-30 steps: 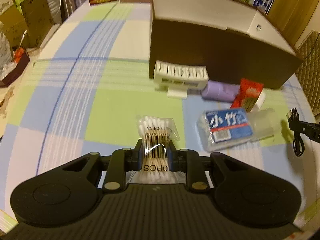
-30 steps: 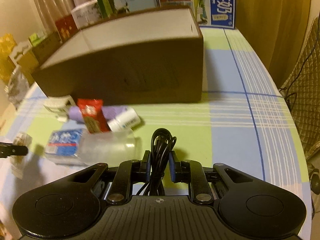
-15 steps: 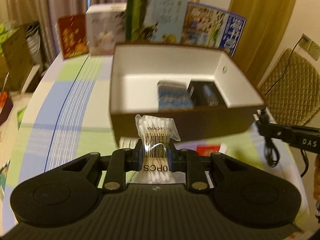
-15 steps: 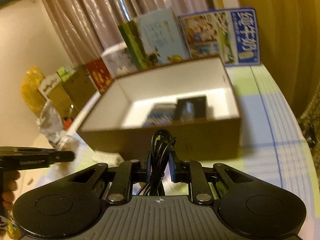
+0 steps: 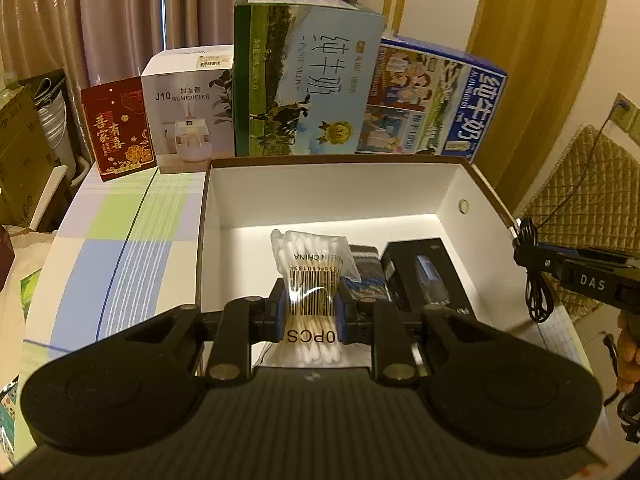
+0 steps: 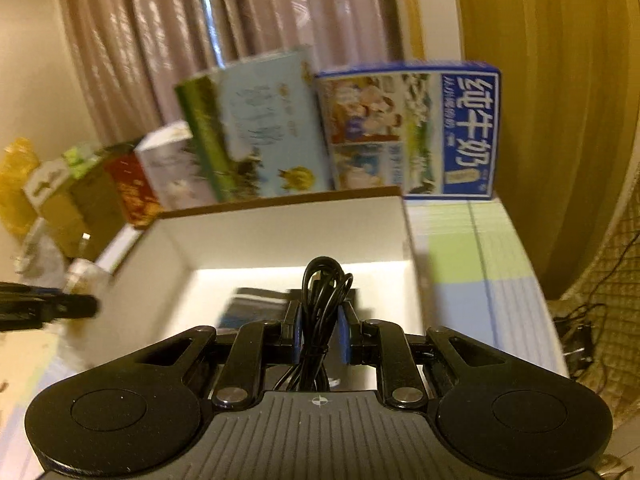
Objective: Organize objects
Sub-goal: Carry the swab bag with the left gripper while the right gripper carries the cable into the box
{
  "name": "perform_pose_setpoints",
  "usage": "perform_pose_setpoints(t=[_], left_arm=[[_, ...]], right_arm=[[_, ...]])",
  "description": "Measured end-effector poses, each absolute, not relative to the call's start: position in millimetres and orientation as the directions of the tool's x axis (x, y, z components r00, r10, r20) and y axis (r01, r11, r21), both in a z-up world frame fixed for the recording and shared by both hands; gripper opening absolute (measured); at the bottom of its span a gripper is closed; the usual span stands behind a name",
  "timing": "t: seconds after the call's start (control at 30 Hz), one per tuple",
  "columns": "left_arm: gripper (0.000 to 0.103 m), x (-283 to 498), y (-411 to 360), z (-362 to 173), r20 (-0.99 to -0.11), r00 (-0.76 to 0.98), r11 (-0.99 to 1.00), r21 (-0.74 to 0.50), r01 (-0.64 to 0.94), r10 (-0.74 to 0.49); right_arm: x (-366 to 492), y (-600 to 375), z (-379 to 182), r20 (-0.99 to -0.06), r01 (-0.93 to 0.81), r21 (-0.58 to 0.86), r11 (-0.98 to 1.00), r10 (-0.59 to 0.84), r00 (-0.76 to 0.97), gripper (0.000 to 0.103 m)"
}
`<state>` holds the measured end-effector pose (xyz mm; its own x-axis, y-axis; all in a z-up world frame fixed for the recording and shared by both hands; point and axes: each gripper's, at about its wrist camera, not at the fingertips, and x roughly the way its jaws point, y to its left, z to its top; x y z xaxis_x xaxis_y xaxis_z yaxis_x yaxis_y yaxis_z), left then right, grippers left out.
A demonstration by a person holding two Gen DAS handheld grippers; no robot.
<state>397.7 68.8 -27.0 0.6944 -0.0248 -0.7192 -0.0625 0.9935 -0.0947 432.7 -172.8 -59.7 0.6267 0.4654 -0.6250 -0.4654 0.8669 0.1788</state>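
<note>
**A:** What have you got in each tool?

**B:** My left gripper [image 5: 310, 312] is clamped on a clear bag of cotton swabs [image 5: 310, 276], pinched across its barcoded waist so both ends bulge out. My right gripper [image 6: 319, 334] is squeezed on a coiled black USB cable [image 6: 322, 300], gripped at the bundle's middle, I'd say so the loops don't spill.

**A:** Where are they relative to the box?

**B:** Both hang above the near side of the open brown box [image 5: 476, 190] with the white lining. The swabs sit over its near-left part; the cable, seen from the left wrist, is at its right edge [image 5: 534, 280].

**A:** What's inside already?

**B:** On the box floor, a black carton [image 5: 428, 276] to the right, and a dark blue-striped packet [image 5: 366, 268] touching its left side. The floor left of them looks bare, which is why I judge the swabs belong there.

**A:** And beyond the box?

**B:** Behind its far wall stand a green milk carton [image 5: 308, 76], a blue milk carton [image 5: 436, 100], a humidifier box [image 5: 188, 108] and a red gift box [image 5: 118, 128].
</note>
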Motion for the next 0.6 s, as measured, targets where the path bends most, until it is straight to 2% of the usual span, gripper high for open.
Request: perform_pose_setpoints(t=[0.23, 0.6], left_arm=[[0.019, 429.5, 74.6, -48.2, -0.758, 0.653, 0.995, -0.073, -0.072, -0.008], [0.019, 449.4, 80.9, -76.0, -0.805, 0.593, 0.995, -0.063, -0.078, -0.005]], right_arm=[[465.6, -162.4, -87.3, -0.701, -0.442, 0.091, 0.892, 0.373, 0.608, 0.015], [482.0, -150.4, -110.4, -0.753, -0.466, -0.004, 0.885, 0.304, 0.584, 0.015]])
